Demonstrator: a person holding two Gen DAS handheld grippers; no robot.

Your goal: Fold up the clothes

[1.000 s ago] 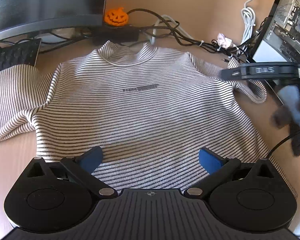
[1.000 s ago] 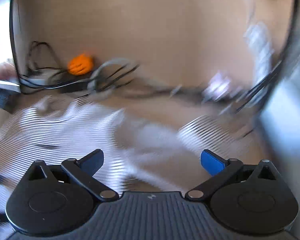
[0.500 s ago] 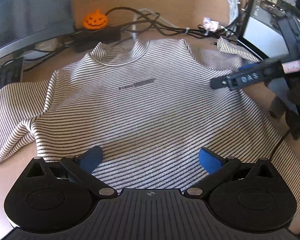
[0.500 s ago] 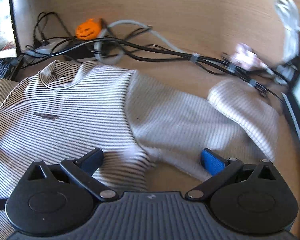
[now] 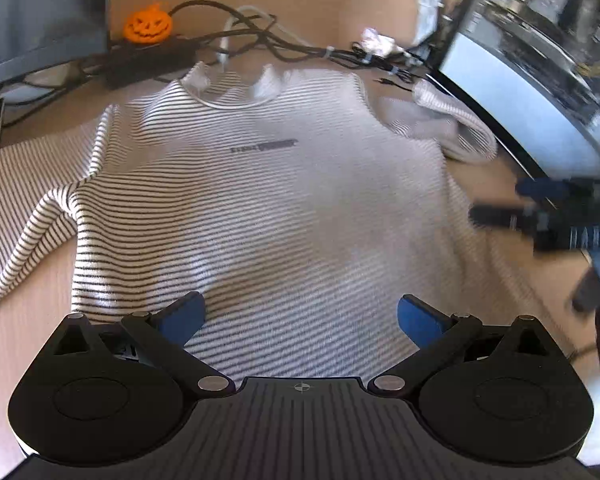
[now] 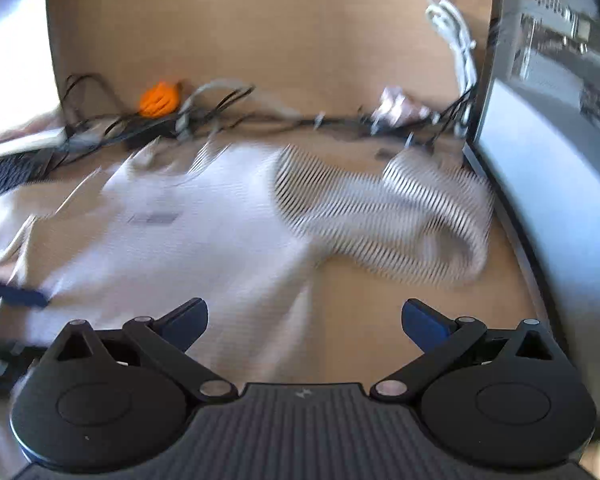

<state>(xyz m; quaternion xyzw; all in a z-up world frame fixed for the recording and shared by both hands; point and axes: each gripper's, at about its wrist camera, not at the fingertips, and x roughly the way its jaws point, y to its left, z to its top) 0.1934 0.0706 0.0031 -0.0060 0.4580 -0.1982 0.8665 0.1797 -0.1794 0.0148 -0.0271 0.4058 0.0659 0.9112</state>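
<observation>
The left gripper (image 5: 300, 318) stood wide open with nothing between its blue fingers, poised over the hem end of the striped sweater (image 5: 268, 208). The right gripper (image 6: 304, 320) was equally wide open and empty, over the sweater's right edge, with bare desk (image 6: 372, 300) showing between its fingers.

Ahead of the left gripper the sweater lay face up and spread flat on the desk, its long axis running straight away from the gripper: hem nearest, chest print midway, collar (image 5: 236, 88) farthest, beside a tangle of cables (image 5: 260, 40) and an orange pumpkin figure (image 5: 148, 26). One sleeve (image 5: 24, 208) stretched out to the left. The other sleeve (image 6: 400, 216) lay bunched and looped back on itself, ahead and slightly right of the right gripper, close against a computer case (image 6: 560, 160).

Judging by this layout, the right gripper was much nearer the bunched sleeve, which would have to come across the body toward the left; the left gripper was nearer the outstretched sleeve. The right wrist view was motion-blurred, so the fine lie of the folds there could not be told.
</observation>
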